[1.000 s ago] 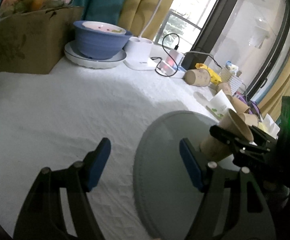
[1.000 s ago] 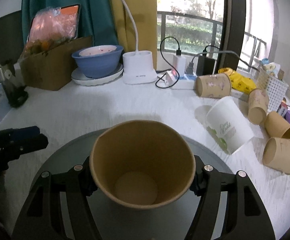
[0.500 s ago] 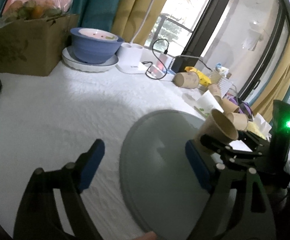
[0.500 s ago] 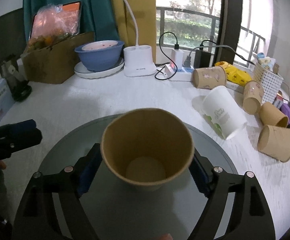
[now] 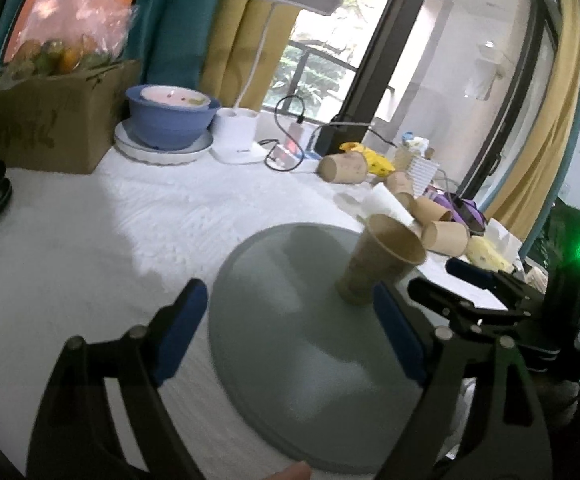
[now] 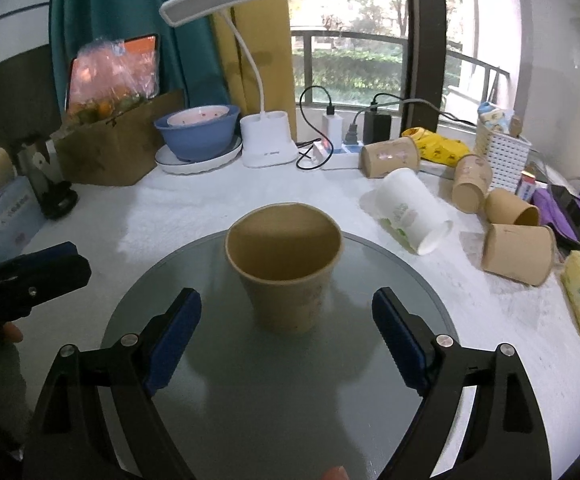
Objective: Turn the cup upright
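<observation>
Brown paper, mouth up: the cup (image 6: 284, 266) stands upright on the grey round mat (image 6: 218, 392), a little back of the mat's middle. Left of the mat the left gripper (image 5: 286, 332) hangs over its near left edge with fingers wide apart and nothing between them; from the right wrist view only its dark tip shows at the mat's left side. Half a second ago the right gripper (image 6: 286, 336) had the cup between its blue pads; now those fingers are spread clear of the cup on both sides and sit nearer the mat's front edge, so the cup has been let go and stands by itself. Its base seems flat on the mat, though the left wrist view is blurred there. I judge the flip done, with only the pull-back left. Right of the mat, a white cup (image 6: 411, 216) and several brown cups (image 6: 517, 254) lie on their sides on the white cloth (image 6: 178, 208).
</observation>
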